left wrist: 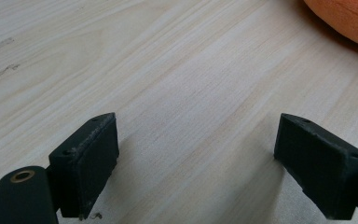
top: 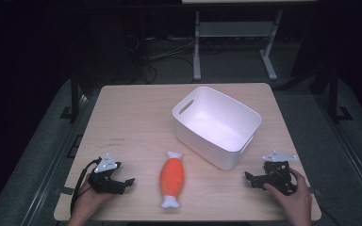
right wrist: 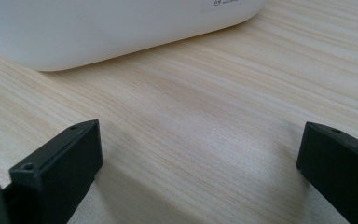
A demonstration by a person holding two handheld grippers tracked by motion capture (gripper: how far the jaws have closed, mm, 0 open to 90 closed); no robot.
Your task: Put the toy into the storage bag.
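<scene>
High view: plush toy, orange body with white bone-shaped ends, lies flat on the wooden table near the front edge, between the two hands. Long axis runs roughly front-to-back, far end tipped slightly left; white knobs at both ends.

Left gripper rests on the table just left of the toy, jaws pointing right toward its orange middle. Jaws stand wide apart with nothing between them. Left gripper view confirms it: bare wood between the black jaws, toy's orange flank in the upper right corner, so the toy sits ahead and a bit off to one side of the jaw line.

Right gripper is on the far side, well apart from the toy, jaws spread and empty as well. Right gripper view looks at the lower wall of the white plastic bin, bare wood between the jaws.

The bin stands behind and right of the toy, empty, handle cutout at its far left corner.

My read: left hand is the nearer one. Approach is crosswise to the toy's long axis, which suits a pinch across the orange body. Then lift and carry right and back to the bin.
</scene>
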